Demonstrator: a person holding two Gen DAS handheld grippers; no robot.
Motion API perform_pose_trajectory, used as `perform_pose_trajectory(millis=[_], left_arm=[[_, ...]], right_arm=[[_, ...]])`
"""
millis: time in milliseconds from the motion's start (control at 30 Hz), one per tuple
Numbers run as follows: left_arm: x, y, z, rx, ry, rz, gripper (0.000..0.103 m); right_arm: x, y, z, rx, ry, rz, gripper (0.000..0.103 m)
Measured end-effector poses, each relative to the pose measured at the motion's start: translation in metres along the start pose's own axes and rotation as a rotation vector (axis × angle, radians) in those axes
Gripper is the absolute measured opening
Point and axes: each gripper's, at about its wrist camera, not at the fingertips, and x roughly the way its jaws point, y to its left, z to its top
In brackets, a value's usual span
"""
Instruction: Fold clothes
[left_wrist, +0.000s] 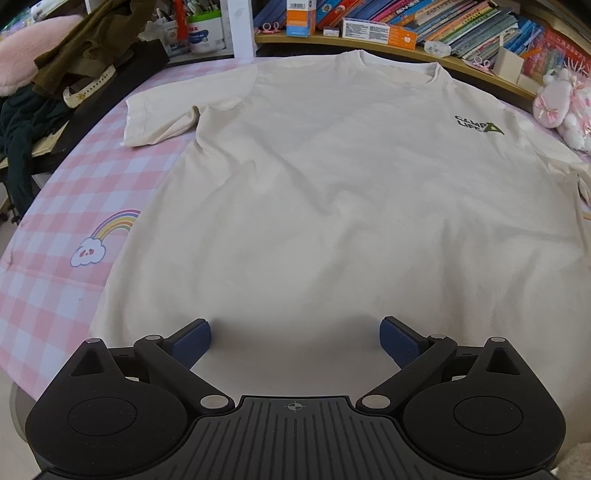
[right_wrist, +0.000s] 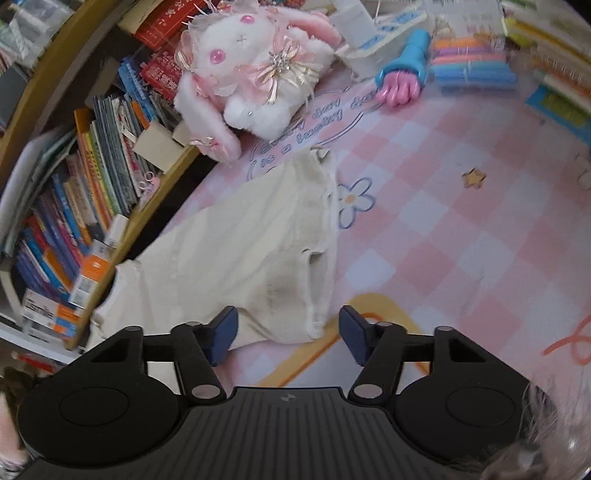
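The cream T-shirt (left_wrist: 332, 192) lies spread flat, without folds, on the bench (left_wrist: 55, 206), both the left gripper (left_wrist: 295, 339) and the right gripper (right_wrist: 288, 332) spread, pinching nothing.

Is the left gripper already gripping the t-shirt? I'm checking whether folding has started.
No, the left gripper is open above the flat t-shirt, holding nothing.

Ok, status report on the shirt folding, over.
Left gripper open over hem. Right gripper open at sleeve. T-shirt flat, unfolded. Plush bunny beside sleeve, not blocking.
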Motion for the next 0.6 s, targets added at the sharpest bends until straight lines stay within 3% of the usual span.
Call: perform_pose_trajectory(millis=[67, 100, 133, 167, 233, 367, 533, 600], left_arm=[[-0.001, 0.000, -0.001, 0.001, -0.001, -0.001, 0.100], [-0.001, 0.000, -0.001, 0.001, -0.001, -0.002, 0.100], [-0.001, 0.000, -0.001, 0.000, -0.001, -0.001, 0.100], [-0.001, 0.000, -0.001, 0.000, -0.001, -0.001, 0.100], [-0.001, 0.000, -0.001, -0.001, -0.001, -0.001, 0.100], [-0.001, -0.001, -0.003, -0.003, -0.007, 0.000, 0.101], [0.000, -0.002, -0.002, -0.007, -0.006, 0.004, 0.103], [0.000, -0.002, -0.002, -0.007, -0.009, 0.003, 0.103]], right_arm=[[0.004, 0.002, 0.000, 0.011, 0.010, 0.011, 0.046], [0.006, 0.003, 0.001, -0.001, 0.022, 0.006, 0.035], [0.009, 0.006, 0.002, -0.025, 0.047, -0.006, 0.013], [0.014, 0.011, 0.003, -0.067, 0.083, -0.029, 0.004], [0.012, 0.023, 0.003, -0.159, 0.077, -0.089, 0.003], [-0.004, 0.050, -0.002, -0.376, -0.051, -0.211, 0.002], [0.014, 0.052, -0.009, -0.462, -0.006, -0.275, 0.006], [0.016, 0.054, -0.012, -0.492, -0.008, -0.300, 0.015]])
